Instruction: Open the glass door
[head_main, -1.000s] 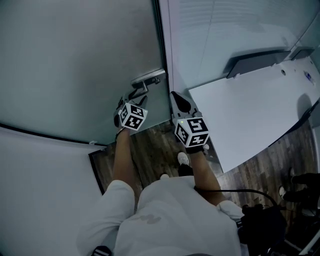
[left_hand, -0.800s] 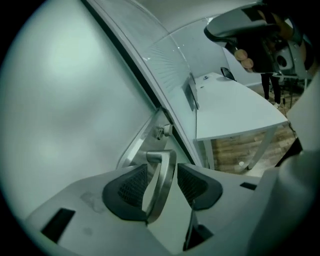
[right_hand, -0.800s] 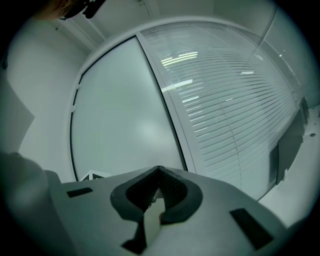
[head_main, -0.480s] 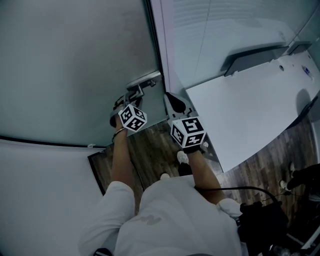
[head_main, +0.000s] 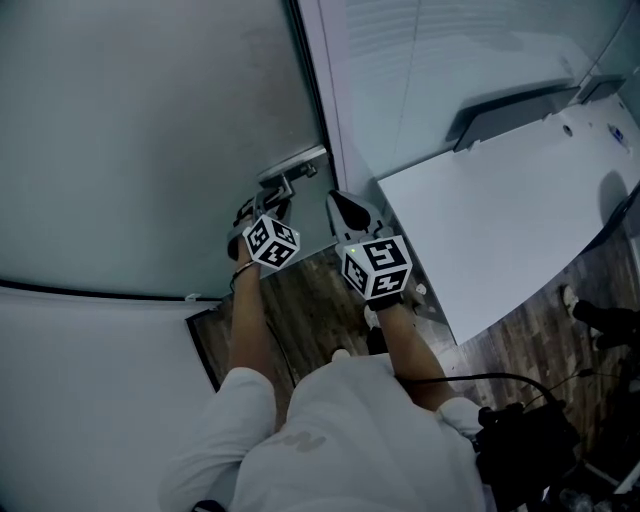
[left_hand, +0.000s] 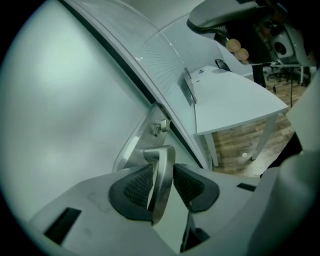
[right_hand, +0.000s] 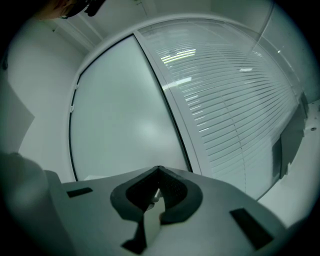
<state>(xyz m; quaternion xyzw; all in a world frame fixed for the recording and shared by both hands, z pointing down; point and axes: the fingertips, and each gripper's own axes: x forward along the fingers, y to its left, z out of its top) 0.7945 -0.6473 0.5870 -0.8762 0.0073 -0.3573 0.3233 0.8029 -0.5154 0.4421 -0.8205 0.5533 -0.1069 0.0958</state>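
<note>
The frosted glass door (head_main: 150, 120) fills the upper left of the head view. Its metal lever handle (head_main: 283, 184) sits on a lock plate by the door's right edge. My left gripper (head_main: 264, 206) reaches up to it. In the left gripper view the lever (left_hand: 165, 155) stands upright between the dark pads. The jaws of the left gripper (left_hand: 163, 169) have just been closing and now press on the lever from both sides. My right gripper (head_main: 337, 200) hangs just right of the handle, beside the door frame. The right gripper (right_hand: 156, 174) is shut with nothing held.
A dark door frame (head_main: 312, 90) separates the door from a glass wall with blinds (head_main: 450, 50). A white table (head_main: 490, 220) stands close on the right. Wooden floor (head_main: 310, 300) lies below, with cables and dark gear (head_main: 520, 430) at the lower right.
My left gripper has sunk a little onto the lever and rolled, and its jaws have closed round it. The right gripper has stayed where it was.
</note>
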